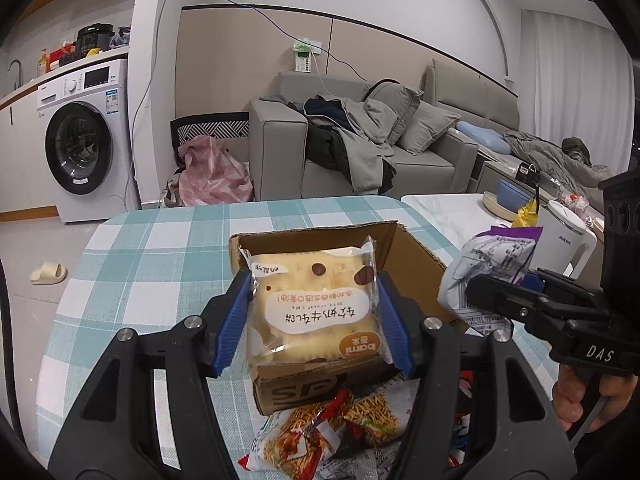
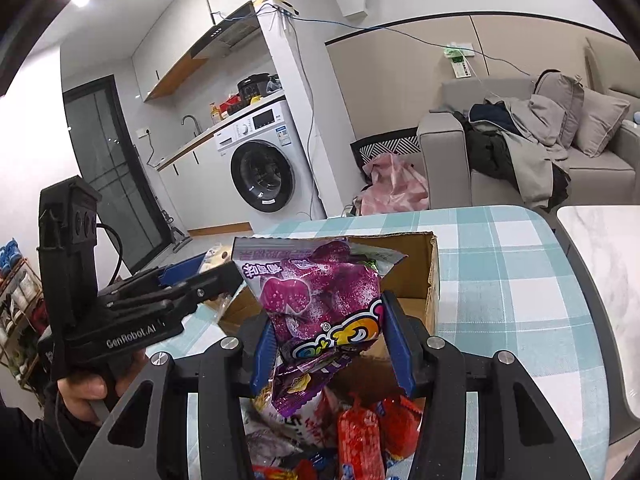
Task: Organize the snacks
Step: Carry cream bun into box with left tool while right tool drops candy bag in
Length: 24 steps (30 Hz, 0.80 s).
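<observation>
The cardboard box (image 1: 416, 256) floor hides behind a biscuit packet (image 1: 314, 312); snack pile (image 2: 360, 436) cut off below.

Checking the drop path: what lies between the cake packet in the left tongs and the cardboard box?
Nothing: in the left wrist view the cake packet hangs directly over the open cardboard box.

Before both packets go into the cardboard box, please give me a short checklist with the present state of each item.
1. Left gripper grips the cream biscuit packet: ok.
2. Right gripper grips the purple candy bag: ok.
3. Open brown cardboard box lies ahead of both grippers: ok.
4. Room left inside the box: cannot tell, the packets hide it.
5. Grippers apart from each other: ok.
6. Loose snack packets remaining on the checked tablecloth: not ok, still unsorted.
</observation>
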{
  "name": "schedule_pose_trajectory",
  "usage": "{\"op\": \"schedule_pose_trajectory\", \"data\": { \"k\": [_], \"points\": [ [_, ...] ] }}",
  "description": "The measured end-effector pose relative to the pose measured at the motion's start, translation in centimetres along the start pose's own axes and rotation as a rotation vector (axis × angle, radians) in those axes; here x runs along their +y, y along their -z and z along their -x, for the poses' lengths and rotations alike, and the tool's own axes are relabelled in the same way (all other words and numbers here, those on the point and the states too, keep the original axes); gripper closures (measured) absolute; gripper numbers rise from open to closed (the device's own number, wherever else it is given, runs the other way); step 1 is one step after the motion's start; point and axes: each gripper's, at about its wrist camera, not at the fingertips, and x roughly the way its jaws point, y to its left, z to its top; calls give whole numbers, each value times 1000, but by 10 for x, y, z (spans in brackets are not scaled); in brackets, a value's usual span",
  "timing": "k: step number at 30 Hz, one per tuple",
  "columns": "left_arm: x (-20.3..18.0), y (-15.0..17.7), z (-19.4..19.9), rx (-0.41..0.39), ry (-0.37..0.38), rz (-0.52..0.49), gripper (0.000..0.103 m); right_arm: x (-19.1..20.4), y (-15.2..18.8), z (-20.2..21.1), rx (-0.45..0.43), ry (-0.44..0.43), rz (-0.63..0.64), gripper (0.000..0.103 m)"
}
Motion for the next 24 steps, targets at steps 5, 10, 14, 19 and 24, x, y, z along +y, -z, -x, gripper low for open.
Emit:
{"op": "schedule_pose_trajectory", "data": {
  "k": [5, 10, 14, 19, 24],
  "points": [
    [-6, -2, -19, 5, 2, -15, 45, -6, -6, -16, 5, 3, -3, 54],
    [-11, -1, -39, 20, -1, -32, 45, -6, -4, -27, 17, 7, -14, 54],
    [-11, 1, -55, 38, -3, -36, 45, -5, -3, -37, 29, 20, -4, 54],
    [-9, 2, -68, 55, -8, -32, 45, -11, -3, -48, 47, 28, -14, 54],
    [-8, 4, -73, 67, -21, -40, 45, -12, -5, -52, 55, 33, -18, 54]
  ]
}}
